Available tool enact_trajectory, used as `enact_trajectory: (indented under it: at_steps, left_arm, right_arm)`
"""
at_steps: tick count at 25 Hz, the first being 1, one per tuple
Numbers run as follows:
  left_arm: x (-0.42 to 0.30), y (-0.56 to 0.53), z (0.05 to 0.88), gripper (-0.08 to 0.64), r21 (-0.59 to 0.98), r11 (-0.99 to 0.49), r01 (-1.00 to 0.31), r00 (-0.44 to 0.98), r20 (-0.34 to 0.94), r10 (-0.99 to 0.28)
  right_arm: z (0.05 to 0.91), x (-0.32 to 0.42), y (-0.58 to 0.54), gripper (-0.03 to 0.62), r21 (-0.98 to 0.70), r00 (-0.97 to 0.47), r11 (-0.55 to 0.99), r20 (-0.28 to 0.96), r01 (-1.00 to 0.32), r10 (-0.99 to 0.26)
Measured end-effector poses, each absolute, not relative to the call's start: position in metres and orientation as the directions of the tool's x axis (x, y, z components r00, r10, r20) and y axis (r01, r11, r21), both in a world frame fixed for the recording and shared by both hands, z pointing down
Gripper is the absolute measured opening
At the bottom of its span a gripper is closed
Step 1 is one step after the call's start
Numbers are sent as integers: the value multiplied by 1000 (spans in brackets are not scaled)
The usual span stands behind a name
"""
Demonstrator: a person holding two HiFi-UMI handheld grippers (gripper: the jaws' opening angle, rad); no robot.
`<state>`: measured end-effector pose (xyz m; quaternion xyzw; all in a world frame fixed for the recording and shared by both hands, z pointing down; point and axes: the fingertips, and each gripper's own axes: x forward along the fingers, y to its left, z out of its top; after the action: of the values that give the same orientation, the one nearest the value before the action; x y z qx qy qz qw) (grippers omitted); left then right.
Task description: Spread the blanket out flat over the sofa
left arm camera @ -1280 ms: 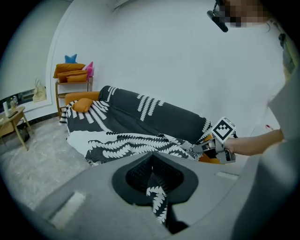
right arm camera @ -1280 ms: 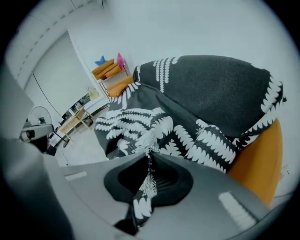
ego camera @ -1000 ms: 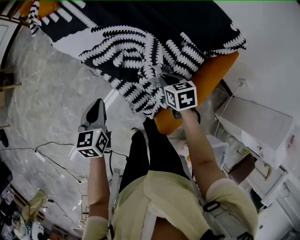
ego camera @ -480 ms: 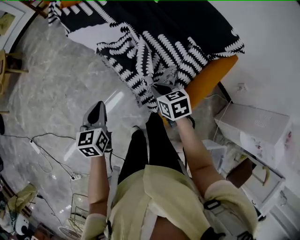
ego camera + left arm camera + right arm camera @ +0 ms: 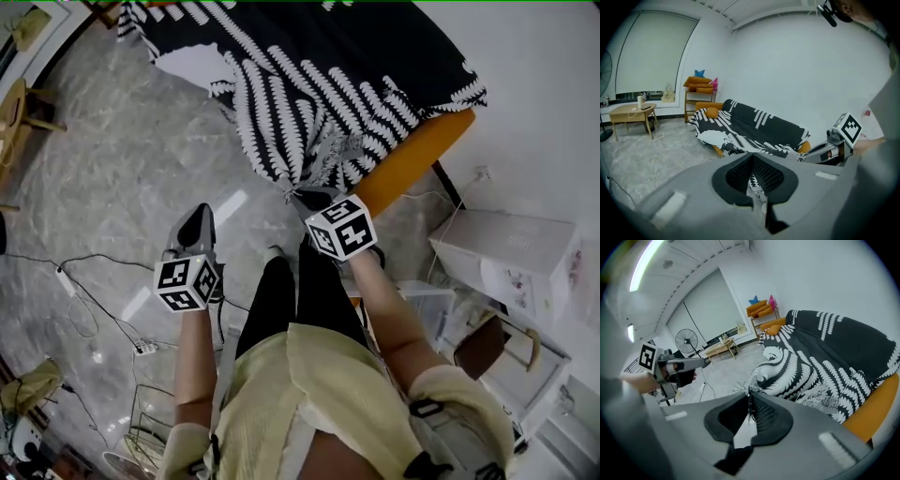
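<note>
A black blanket [image 5: 347,84] with white fern stripes lies bunched over the orange sofa [image 5: 412,159], with its front edge hanging to the floor. My right gripper [image 5: 302,195] is shut on the blanket's fringed edge just in front of the sofa's near end. In the right gripper view, fringe threads stick out at the closed tips [image 5: 749,394] and the blanket [image 5: 820,362] spreads beyond. My left gripper [image 5: 197,217] hangs over the floor to the left, apart from the blanket, shut and holding nothing. In the left gripper view the jaws [image 5: 752,157] meet before the blanket [image 5: 754,126].
Grey marble floor with cables [image 5: 84,309] lies on the left. A white box [image 5: 506,248] stands by the wall on the right. Across the room are a wooden table [image 5: 633,112], a shelf with orange cushions [image 5: 699,89] and a standing fan [image 5: 686,341].
The right gripper has drawn back toward the person with the blanket's fringed edge in it, pulling the hanging fold off the sofa's front. The left gripper has hardly moved.
</note>
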<state>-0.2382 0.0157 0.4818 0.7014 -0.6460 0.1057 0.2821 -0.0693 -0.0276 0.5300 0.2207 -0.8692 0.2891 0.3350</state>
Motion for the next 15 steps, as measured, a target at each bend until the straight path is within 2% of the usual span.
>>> enact_trajectory:
  at_steps: [7,15]
  left_arm:
    - [-242,53,486,2,280,-38,-959,183,512,-839]
    - [-231,78,484,2,301,-17,-954,178,516,-838]
  right_arm:
    - [517,-79,36,25,-364,-690,774,713,-519,-127]
    - [518,-80,103,25,-404,-682,821,731,-403,24]
